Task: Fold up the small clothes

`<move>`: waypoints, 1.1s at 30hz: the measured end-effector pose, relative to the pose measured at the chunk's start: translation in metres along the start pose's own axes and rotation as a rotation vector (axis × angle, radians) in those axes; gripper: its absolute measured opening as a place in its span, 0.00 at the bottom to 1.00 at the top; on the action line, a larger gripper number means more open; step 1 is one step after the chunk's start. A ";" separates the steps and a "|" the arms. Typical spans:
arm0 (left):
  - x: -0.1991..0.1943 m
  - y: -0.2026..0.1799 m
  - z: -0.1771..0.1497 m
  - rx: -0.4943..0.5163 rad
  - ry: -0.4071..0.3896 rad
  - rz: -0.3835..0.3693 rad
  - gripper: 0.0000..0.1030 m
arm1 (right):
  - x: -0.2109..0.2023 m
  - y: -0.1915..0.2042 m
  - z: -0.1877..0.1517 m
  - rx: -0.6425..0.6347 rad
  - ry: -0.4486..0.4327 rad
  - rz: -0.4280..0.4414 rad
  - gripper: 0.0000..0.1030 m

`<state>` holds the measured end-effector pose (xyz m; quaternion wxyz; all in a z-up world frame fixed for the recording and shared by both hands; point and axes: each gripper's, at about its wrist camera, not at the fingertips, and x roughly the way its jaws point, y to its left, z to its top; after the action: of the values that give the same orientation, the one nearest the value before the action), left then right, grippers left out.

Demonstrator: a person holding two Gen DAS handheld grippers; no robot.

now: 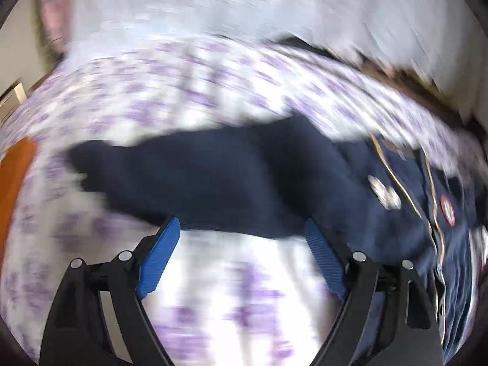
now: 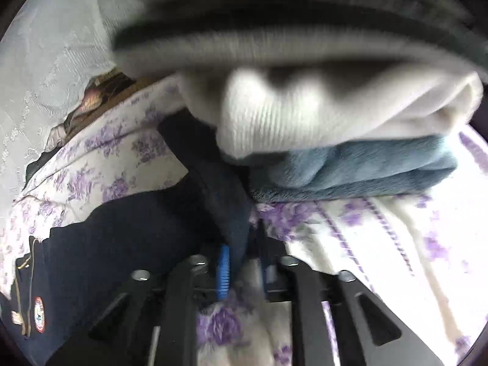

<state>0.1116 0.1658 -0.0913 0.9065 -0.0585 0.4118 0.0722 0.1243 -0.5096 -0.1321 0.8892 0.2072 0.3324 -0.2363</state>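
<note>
A navy jacket (image 1: 396, 213) with badges and pale piping lies on the purple-flowered bedsheet (image 1: 238, 289). One of its sleeves (image 1: 198, 177) stretches out to the left, just past my left gripper (image 1: 241, 222). That gripper stands wide open with only sheet between its blue pads (image 1: 161, 256). In the right wrist view the jacket (image 2: 100, 244) lies at the lower left, and its other sleeve's cuff (image 2: 231, 213) runs down between the blue pads (image 2: 224, 271) of my right gripper (image 2: 244, 244), which is shut on it. The left wrist view is motion-blurred.
A stack of folded clothes sits close ahead of the right gripper: blue fleece (image 2: 350, 170) below, white ribbed knit (image 2: 305, 113) on it, grey striped fabric (image 2: 274, 30) on top. A white lace curtain (image 2: 45, 76) hangs at the left. An orange object (image 1: 15, 177) is at the left edge.
</note>
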 end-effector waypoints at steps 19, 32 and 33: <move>0.067 0.123 0.026 -0.393 0.114 -0.037 0.45 | -0.014 0.129 -0.048 -0.305 0.137 0.360 0.79; 0.060 0.127 0.013 -0.269 0.060 0.197 0.44 | -0.005 0.156 -0.043 -0.357 0.136 0.263 0.84; 0.053 0.124 0.011 -0.252 0.045 0.226 0.46 | -0.008 0.154 -0.043 -0.350 0.127 0.265 0.83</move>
<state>0.1314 0.2938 -0.1299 0.8687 -0.1268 0.4236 0.2234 0.1838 -0.3612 -0.1240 0.9122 0.1061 0.3935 -0.0426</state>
